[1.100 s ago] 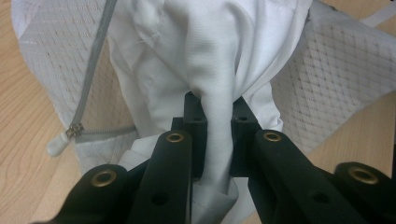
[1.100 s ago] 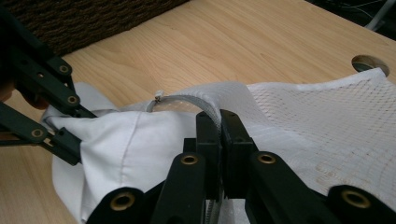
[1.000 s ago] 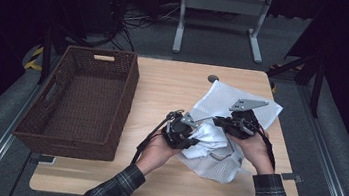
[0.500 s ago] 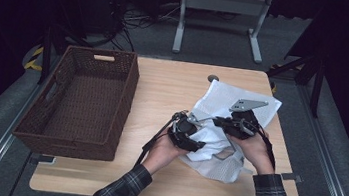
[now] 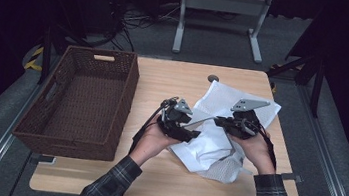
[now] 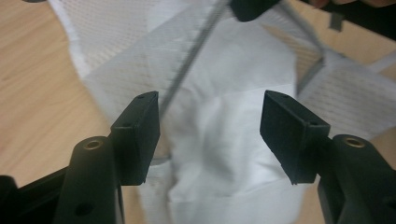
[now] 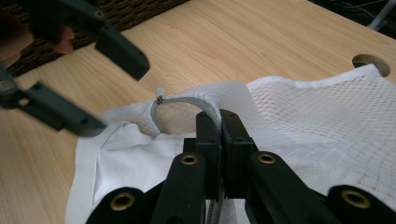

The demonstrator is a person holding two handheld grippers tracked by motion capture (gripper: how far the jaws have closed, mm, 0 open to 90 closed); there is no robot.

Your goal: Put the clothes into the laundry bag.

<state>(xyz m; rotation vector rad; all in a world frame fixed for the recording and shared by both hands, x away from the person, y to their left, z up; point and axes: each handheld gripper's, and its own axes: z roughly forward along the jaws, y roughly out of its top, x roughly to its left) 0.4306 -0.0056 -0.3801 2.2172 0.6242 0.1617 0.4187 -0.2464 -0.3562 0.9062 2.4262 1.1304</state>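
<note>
Right claw (image 7: 219,122) is clamped tight on the grey drawstring (image 7: 198,103) of a white mesh bag (image 5: 218,133) that lies crumpled on the right half of the wooden surface (image 5: 164,81). Left claw (image 6: 210,126) has just been opening, jaws now apart, nothing pinched between them, white cloth below. Step looks like drawing the bag shut or regripping the cord. To do it well: keep the right grip firm and low, bring the left claw onto the bag's hem or the cord's loose end before pulling, pull slowly so the mesh doesn't bunch or slide off the edge. High view gives the layout: both hands over the bag, brown wicker basket (image 5: 87,97) well apart on the left, cord stretched between the two claws. Right gripper view gives what that misses: the cord's frayed end (image 7: 160,99), just free of the hem. Left gripper view shows the gap between the open jaws.
</note>
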